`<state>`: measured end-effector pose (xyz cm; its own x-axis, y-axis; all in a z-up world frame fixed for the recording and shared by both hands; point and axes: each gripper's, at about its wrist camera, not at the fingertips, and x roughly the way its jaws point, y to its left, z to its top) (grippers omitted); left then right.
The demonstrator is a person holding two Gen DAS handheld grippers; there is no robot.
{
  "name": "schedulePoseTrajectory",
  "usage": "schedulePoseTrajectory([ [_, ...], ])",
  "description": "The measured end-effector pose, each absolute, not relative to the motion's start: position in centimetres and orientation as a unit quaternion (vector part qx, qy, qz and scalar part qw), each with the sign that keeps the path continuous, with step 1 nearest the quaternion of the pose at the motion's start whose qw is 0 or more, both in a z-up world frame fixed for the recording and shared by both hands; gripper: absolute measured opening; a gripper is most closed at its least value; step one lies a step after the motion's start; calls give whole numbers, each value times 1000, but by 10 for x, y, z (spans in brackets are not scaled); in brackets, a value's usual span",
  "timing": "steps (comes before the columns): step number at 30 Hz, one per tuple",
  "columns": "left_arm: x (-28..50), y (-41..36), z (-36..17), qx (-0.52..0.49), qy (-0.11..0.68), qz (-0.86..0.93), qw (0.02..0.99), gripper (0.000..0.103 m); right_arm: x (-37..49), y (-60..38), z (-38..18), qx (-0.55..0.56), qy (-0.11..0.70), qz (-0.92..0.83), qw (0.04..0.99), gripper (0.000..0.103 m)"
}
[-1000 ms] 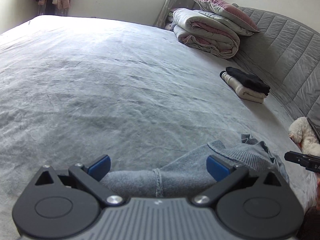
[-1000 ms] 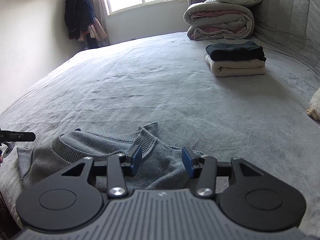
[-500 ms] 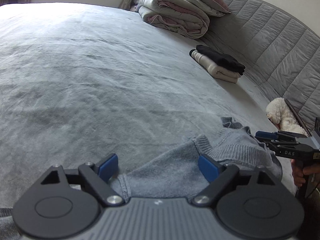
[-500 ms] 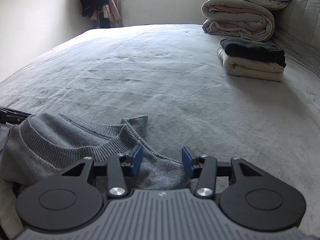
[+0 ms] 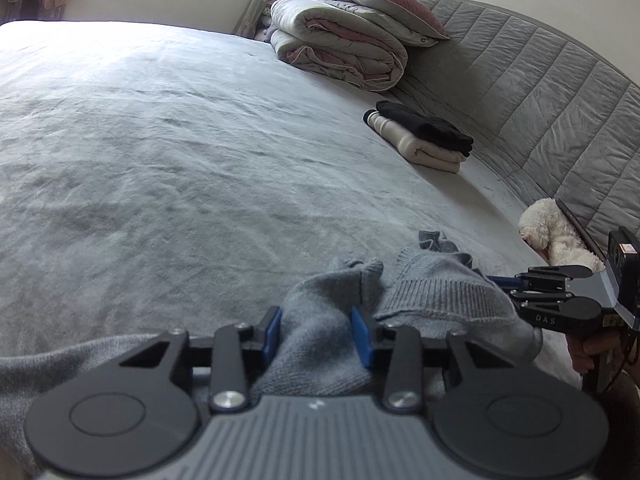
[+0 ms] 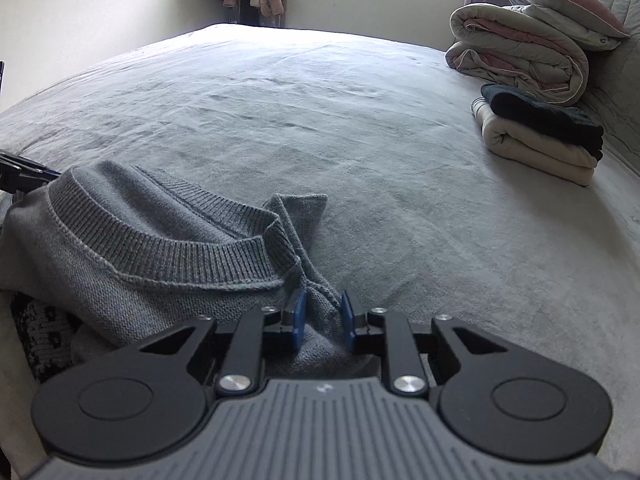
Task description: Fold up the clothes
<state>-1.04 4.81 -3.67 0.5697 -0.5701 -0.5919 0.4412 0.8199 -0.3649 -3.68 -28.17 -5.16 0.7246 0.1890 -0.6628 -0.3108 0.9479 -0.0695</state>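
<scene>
Grey bed (image 5: 168, 168), one, wide and creased, bearing everything. Quilted headboard (image 5: 532, 120) along its far side. One rolled duvet (image 5: 340, 56) at the head end, one pillow (image 5: 380, 8) on top of it. One stack of two folded garments nearby: black piece (image 6: 548, 118) lying on cream piece (image 6: 536, 148). One grey sweater (image 6: 132, 264), crumpled at the bed's near edge, ribbed collar up. One white plush toy (image 5: 556, 236) near the headboard, apart from the sweater.

Two claws, both on the sweater. Left claw (image 5: 318, 336): jaws closing, bunched knit between the blue pads, which appear to press it. Right claw (image 6: 322, 318): jaws closing, nearly together, pinching a fold of knit just below the collar. In the left view the right claw (image 5: 500, 282) shows at the sweater's edge, with part of a hand (image 5: 592, 354) on its handle.

No containers in view.
</scene>
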Motion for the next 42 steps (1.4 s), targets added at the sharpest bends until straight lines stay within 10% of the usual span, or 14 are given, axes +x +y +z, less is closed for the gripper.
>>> schedulePoseTrajectory([
  [12,-47,62,-10,-82,264,-189,942,1,-75,-261,-29,-139,229,66,961,5],
  [32,-47,77,14,-76,224,-160,958,0,-62,-247,4,-143,152,20,978,5],
  [36,-34,74,4,-72,273,-182,942,43,-65,-246,-1,-150,162,23,975,5],
  [42,2,65,-19,-116,354,-238,897,59,-65,-253,-10,-131,186,17,974,5],
])
